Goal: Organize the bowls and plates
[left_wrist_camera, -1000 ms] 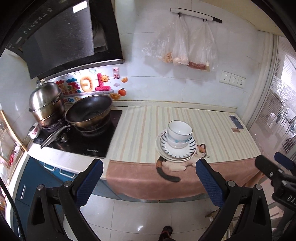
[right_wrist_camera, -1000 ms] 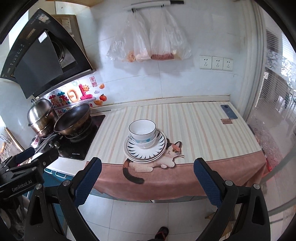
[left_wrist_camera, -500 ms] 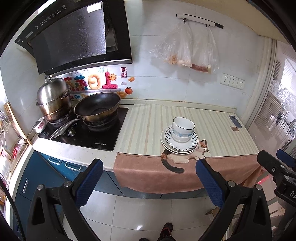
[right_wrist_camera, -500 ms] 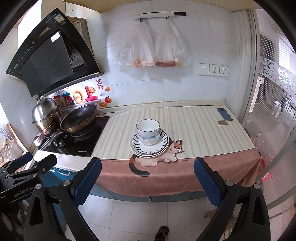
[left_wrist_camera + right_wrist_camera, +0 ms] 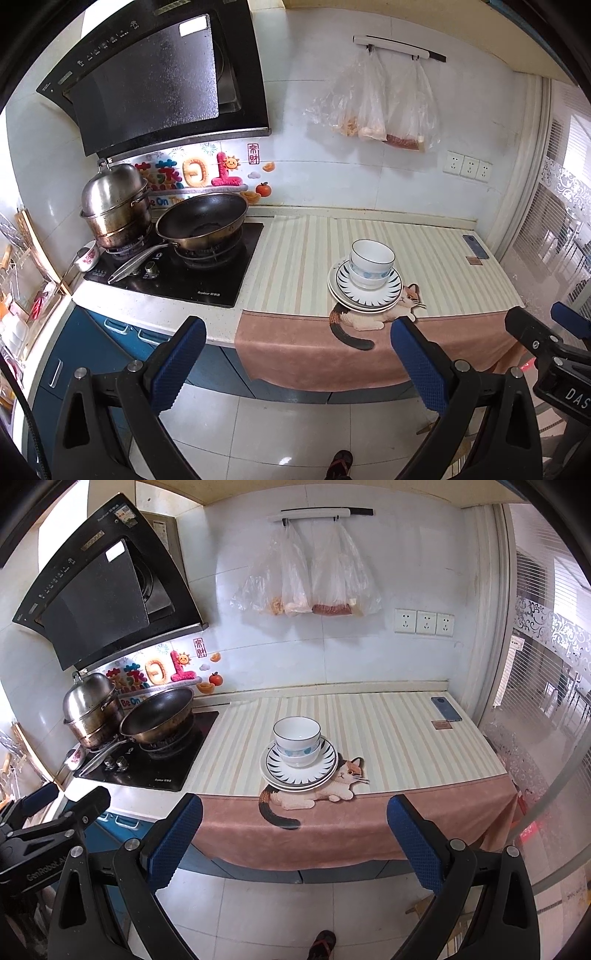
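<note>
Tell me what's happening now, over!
Left gripper and right gripper open, empty. White bowls stacked on striped plates. Nothing in the way.

"GenRobot.AI" on left tool (image 5: 55,805), "Be On" wall sticker (image 5: 130,701), "DAS" right tool (image 5: 546,332)

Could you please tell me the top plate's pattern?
Dark radiating rim stripes on white top plate, clearest in right wrist view.

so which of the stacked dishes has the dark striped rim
The top plate, right under the bowls. Dark stripes fan around its rim, while the plates below it show plain white edges and the bowls are white with a blue band.
</note>
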A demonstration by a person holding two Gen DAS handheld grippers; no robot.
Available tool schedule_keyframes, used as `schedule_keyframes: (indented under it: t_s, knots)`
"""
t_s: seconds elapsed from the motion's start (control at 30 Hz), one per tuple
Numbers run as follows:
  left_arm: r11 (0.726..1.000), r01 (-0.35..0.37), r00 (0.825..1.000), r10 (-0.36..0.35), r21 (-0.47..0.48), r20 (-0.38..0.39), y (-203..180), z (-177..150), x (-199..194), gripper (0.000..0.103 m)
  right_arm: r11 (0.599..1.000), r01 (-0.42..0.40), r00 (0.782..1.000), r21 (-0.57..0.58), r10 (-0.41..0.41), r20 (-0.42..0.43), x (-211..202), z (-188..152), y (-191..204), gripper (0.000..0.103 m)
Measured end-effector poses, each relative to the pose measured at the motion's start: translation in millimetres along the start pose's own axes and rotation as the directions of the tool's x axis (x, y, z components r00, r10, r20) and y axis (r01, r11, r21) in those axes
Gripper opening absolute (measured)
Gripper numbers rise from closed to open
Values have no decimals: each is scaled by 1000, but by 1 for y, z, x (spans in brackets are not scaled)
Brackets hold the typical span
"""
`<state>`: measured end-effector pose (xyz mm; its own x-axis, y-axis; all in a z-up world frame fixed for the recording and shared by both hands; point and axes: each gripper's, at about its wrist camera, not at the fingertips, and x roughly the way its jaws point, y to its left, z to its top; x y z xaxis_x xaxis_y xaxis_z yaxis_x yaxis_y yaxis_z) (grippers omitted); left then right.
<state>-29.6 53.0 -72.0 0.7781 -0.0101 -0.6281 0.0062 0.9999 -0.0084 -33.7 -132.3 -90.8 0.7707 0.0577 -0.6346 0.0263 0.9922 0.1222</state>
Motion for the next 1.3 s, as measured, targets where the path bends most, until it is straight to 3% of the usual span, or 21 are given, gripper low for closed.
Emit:
schedule_keyframes:
  t_s: [1.3]
  knots:
    - [1000,4,1000,-4,4,1,5,4,-1,103,1000,19,1000,3,-19,-4,3,-2,-4,102]
